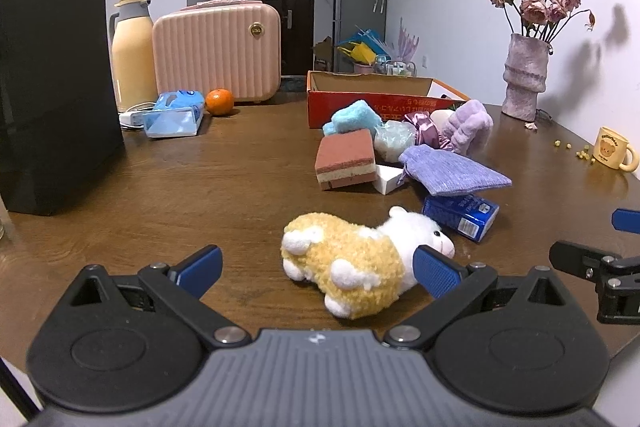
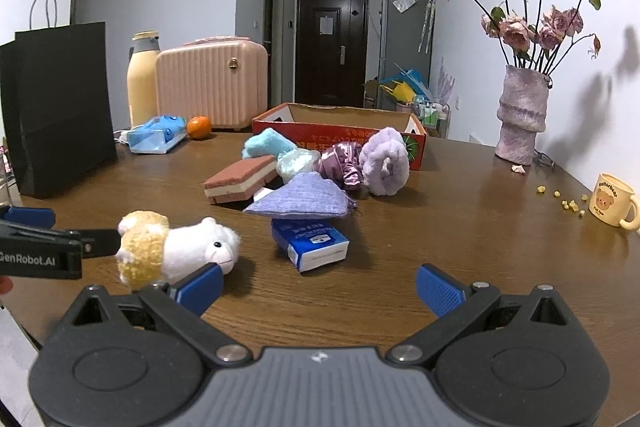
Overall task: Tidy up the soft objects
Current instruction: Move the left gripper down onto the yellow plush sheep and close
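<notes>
— Brown wooden table, cluttered far right beside red box. Plush sheep?
— Lying near, between spread left gripper pads, likely for grasping. Right gripper also spread, empty.

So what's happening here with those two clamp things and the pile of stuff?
A person holds two grippers over a wooden table. The left gripper, open, is around a plush sheep but isn't gripping it. The right gripper is open and holds nothing. More soft items are piled beside a red cardboard box.
</notes>
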The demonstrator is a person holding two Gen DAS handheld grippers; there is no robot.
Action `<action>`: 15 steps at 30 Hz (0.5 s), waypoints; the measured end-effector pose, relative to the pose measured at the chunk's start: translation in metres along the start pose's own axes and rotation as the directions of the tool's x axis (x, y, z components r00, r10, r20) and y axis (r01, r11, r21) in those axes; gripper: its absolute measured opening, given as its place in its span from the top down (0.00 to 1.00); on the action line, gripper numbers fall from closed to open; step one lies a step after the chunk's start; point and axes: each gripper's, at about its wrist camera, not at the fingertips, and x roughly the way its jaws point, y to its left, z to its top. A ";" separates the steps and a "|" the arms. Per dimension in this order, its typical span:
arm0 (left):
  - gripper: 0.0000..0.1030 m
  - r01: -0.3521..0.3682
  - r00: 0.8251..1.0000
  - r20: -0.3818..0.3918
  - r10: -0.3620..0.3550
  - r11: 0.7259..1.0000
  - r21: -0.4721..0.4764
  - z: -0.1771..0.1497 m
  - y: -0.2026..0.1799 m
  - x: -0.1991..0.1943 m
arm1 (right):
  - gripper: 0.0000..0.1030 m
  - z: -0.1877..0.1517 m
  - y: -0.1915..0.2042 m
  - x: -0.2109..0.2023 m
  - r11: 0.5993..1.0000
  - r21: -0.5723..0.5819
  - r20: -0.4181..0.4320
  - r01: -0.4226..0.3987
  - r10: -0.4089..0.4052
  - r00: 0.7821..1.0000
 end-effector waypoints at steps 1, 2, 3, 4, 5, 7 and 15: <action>0.00 0.000 1.000 -0.003 0.000 1.000 -0.002 0.002 0.000 0.003 | 0.00 0.001 -0.001 0.003 1.000 0.002 -0.004 0.002 -0.002 1.000; 0.00 0.000 1.000 -0.007 0.000 1.000 -0.004 0.004 0.001 0.006 | 0.00 0.001 -0.002 0.006 1.000 0.005 -0.008 0.004 -0.004 1.000; 0.00 0.000 1.000 -0.011 0.000 1.000 -0.007 0.006 0.002 0.010 | 0.00 0.002 -0.003 0.009 1.000 0.007 -0.013 0.006 -0.006 1.000; 0.00 -0.001 1.000 -0.015 0.001 1.000 -0.010 0.007 0.002 0.013 | 0.00 0.002 -0.003 0.012 1.000 0.010 -0.017 0.008 -0.008 1.000; 0.00 -0.003 1.000 -0.018 0.003 1.000 -0.012 0.009 0.002 0.016 | 0.00 0.003 -0.004 0.014 1.000 0.012 -0.019 0.009 -0.009 1.000; 0.00 -0.009 1.000 -0.026 0.008 1.000 -0.021 0.013 0.004 0.023 | 0.00 0.004 -0.007 0.019 1.000 0.015 -0.022 0.012 -0.012 1.000; 0.00 -0.071 0.994 -0.086 0.065 0.995 -0.066 0.026 0.008 0.054 | 0.00 0.008 -0.018 0.042 0.999 0.039 -0.046 0.024 -0.022 0.999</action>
